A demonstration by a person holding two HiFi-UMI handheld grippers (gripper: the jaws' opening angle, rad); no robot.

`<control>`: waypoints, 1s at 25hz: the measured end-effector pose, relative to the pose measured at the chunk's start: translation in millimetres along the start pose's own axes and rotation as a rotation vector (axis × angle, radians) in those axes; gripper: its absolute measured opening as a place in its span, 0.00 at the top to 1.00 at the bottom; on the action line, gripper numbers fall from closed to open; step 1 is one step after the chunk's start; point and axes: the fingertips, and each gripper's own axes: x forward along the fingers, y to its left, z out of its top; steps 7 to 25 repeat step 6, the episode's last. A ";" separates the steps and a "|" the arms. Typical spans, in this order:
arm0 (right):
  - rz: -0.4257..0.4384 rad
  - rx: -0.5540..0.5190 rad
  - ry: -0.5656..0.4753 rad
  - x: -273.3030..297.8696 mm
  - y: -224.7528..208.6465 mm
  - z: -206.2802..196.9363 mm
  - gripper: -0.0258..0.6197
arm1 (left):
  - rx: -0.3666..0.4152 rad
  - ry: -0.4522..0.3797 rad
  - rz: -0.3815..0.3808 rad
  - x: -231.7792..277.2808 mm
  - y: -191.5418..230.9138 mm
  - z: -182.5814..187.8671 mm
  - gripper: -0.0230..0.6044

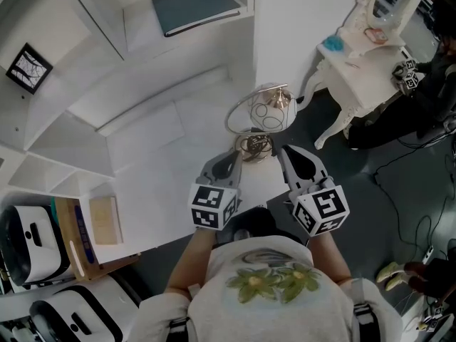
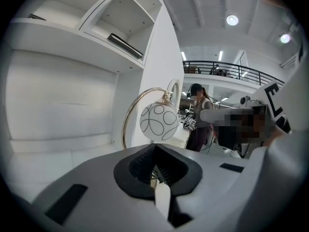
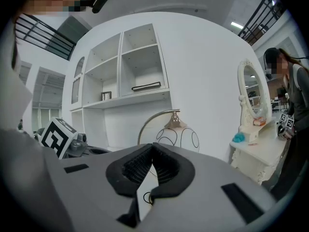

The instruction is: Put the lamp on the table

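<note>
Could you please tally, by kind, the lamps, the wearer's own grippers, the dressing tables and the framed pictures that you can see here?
Lamp: 1
Wearer's grippers: 2, the left gripper and the right gripper
Dressing table: 1
Framed picture: 1
Total: 5

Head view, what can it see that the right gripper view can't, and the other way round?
Only the head view shows the person's white shirt with green leaves and the flat tan book. Only the right gripper view shows the black railing high up. Both show the lamp, with its round white shade with black loops and its curved metal arm, and the carved white dressing table.
</note>
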 end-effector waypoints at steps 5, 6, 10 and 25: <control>-0.001 0.003 0.002 -4.2 2.8 -1.5 0.91 | -0.009 -0.014 0.011 -5.7 0.0 -0.1 0.92; -0.001 0.004 0.003 -4.8 3.4 -1.7 0.91 | -0.012 -0.016 0.012 -7.0 0.2 -0.1 0.92; -0.001 0.004 0.003 -4.8 3.4 -1.7 0.91 | -0.012 -0.016 0.012 -7.0 0.2 -0.1 0.92; -0.001 0.004 0.003 -4.8 3.4 -1.7 0.91 | -0.012 -0.016 0.012 -7.0 0.2 -0.1 0.92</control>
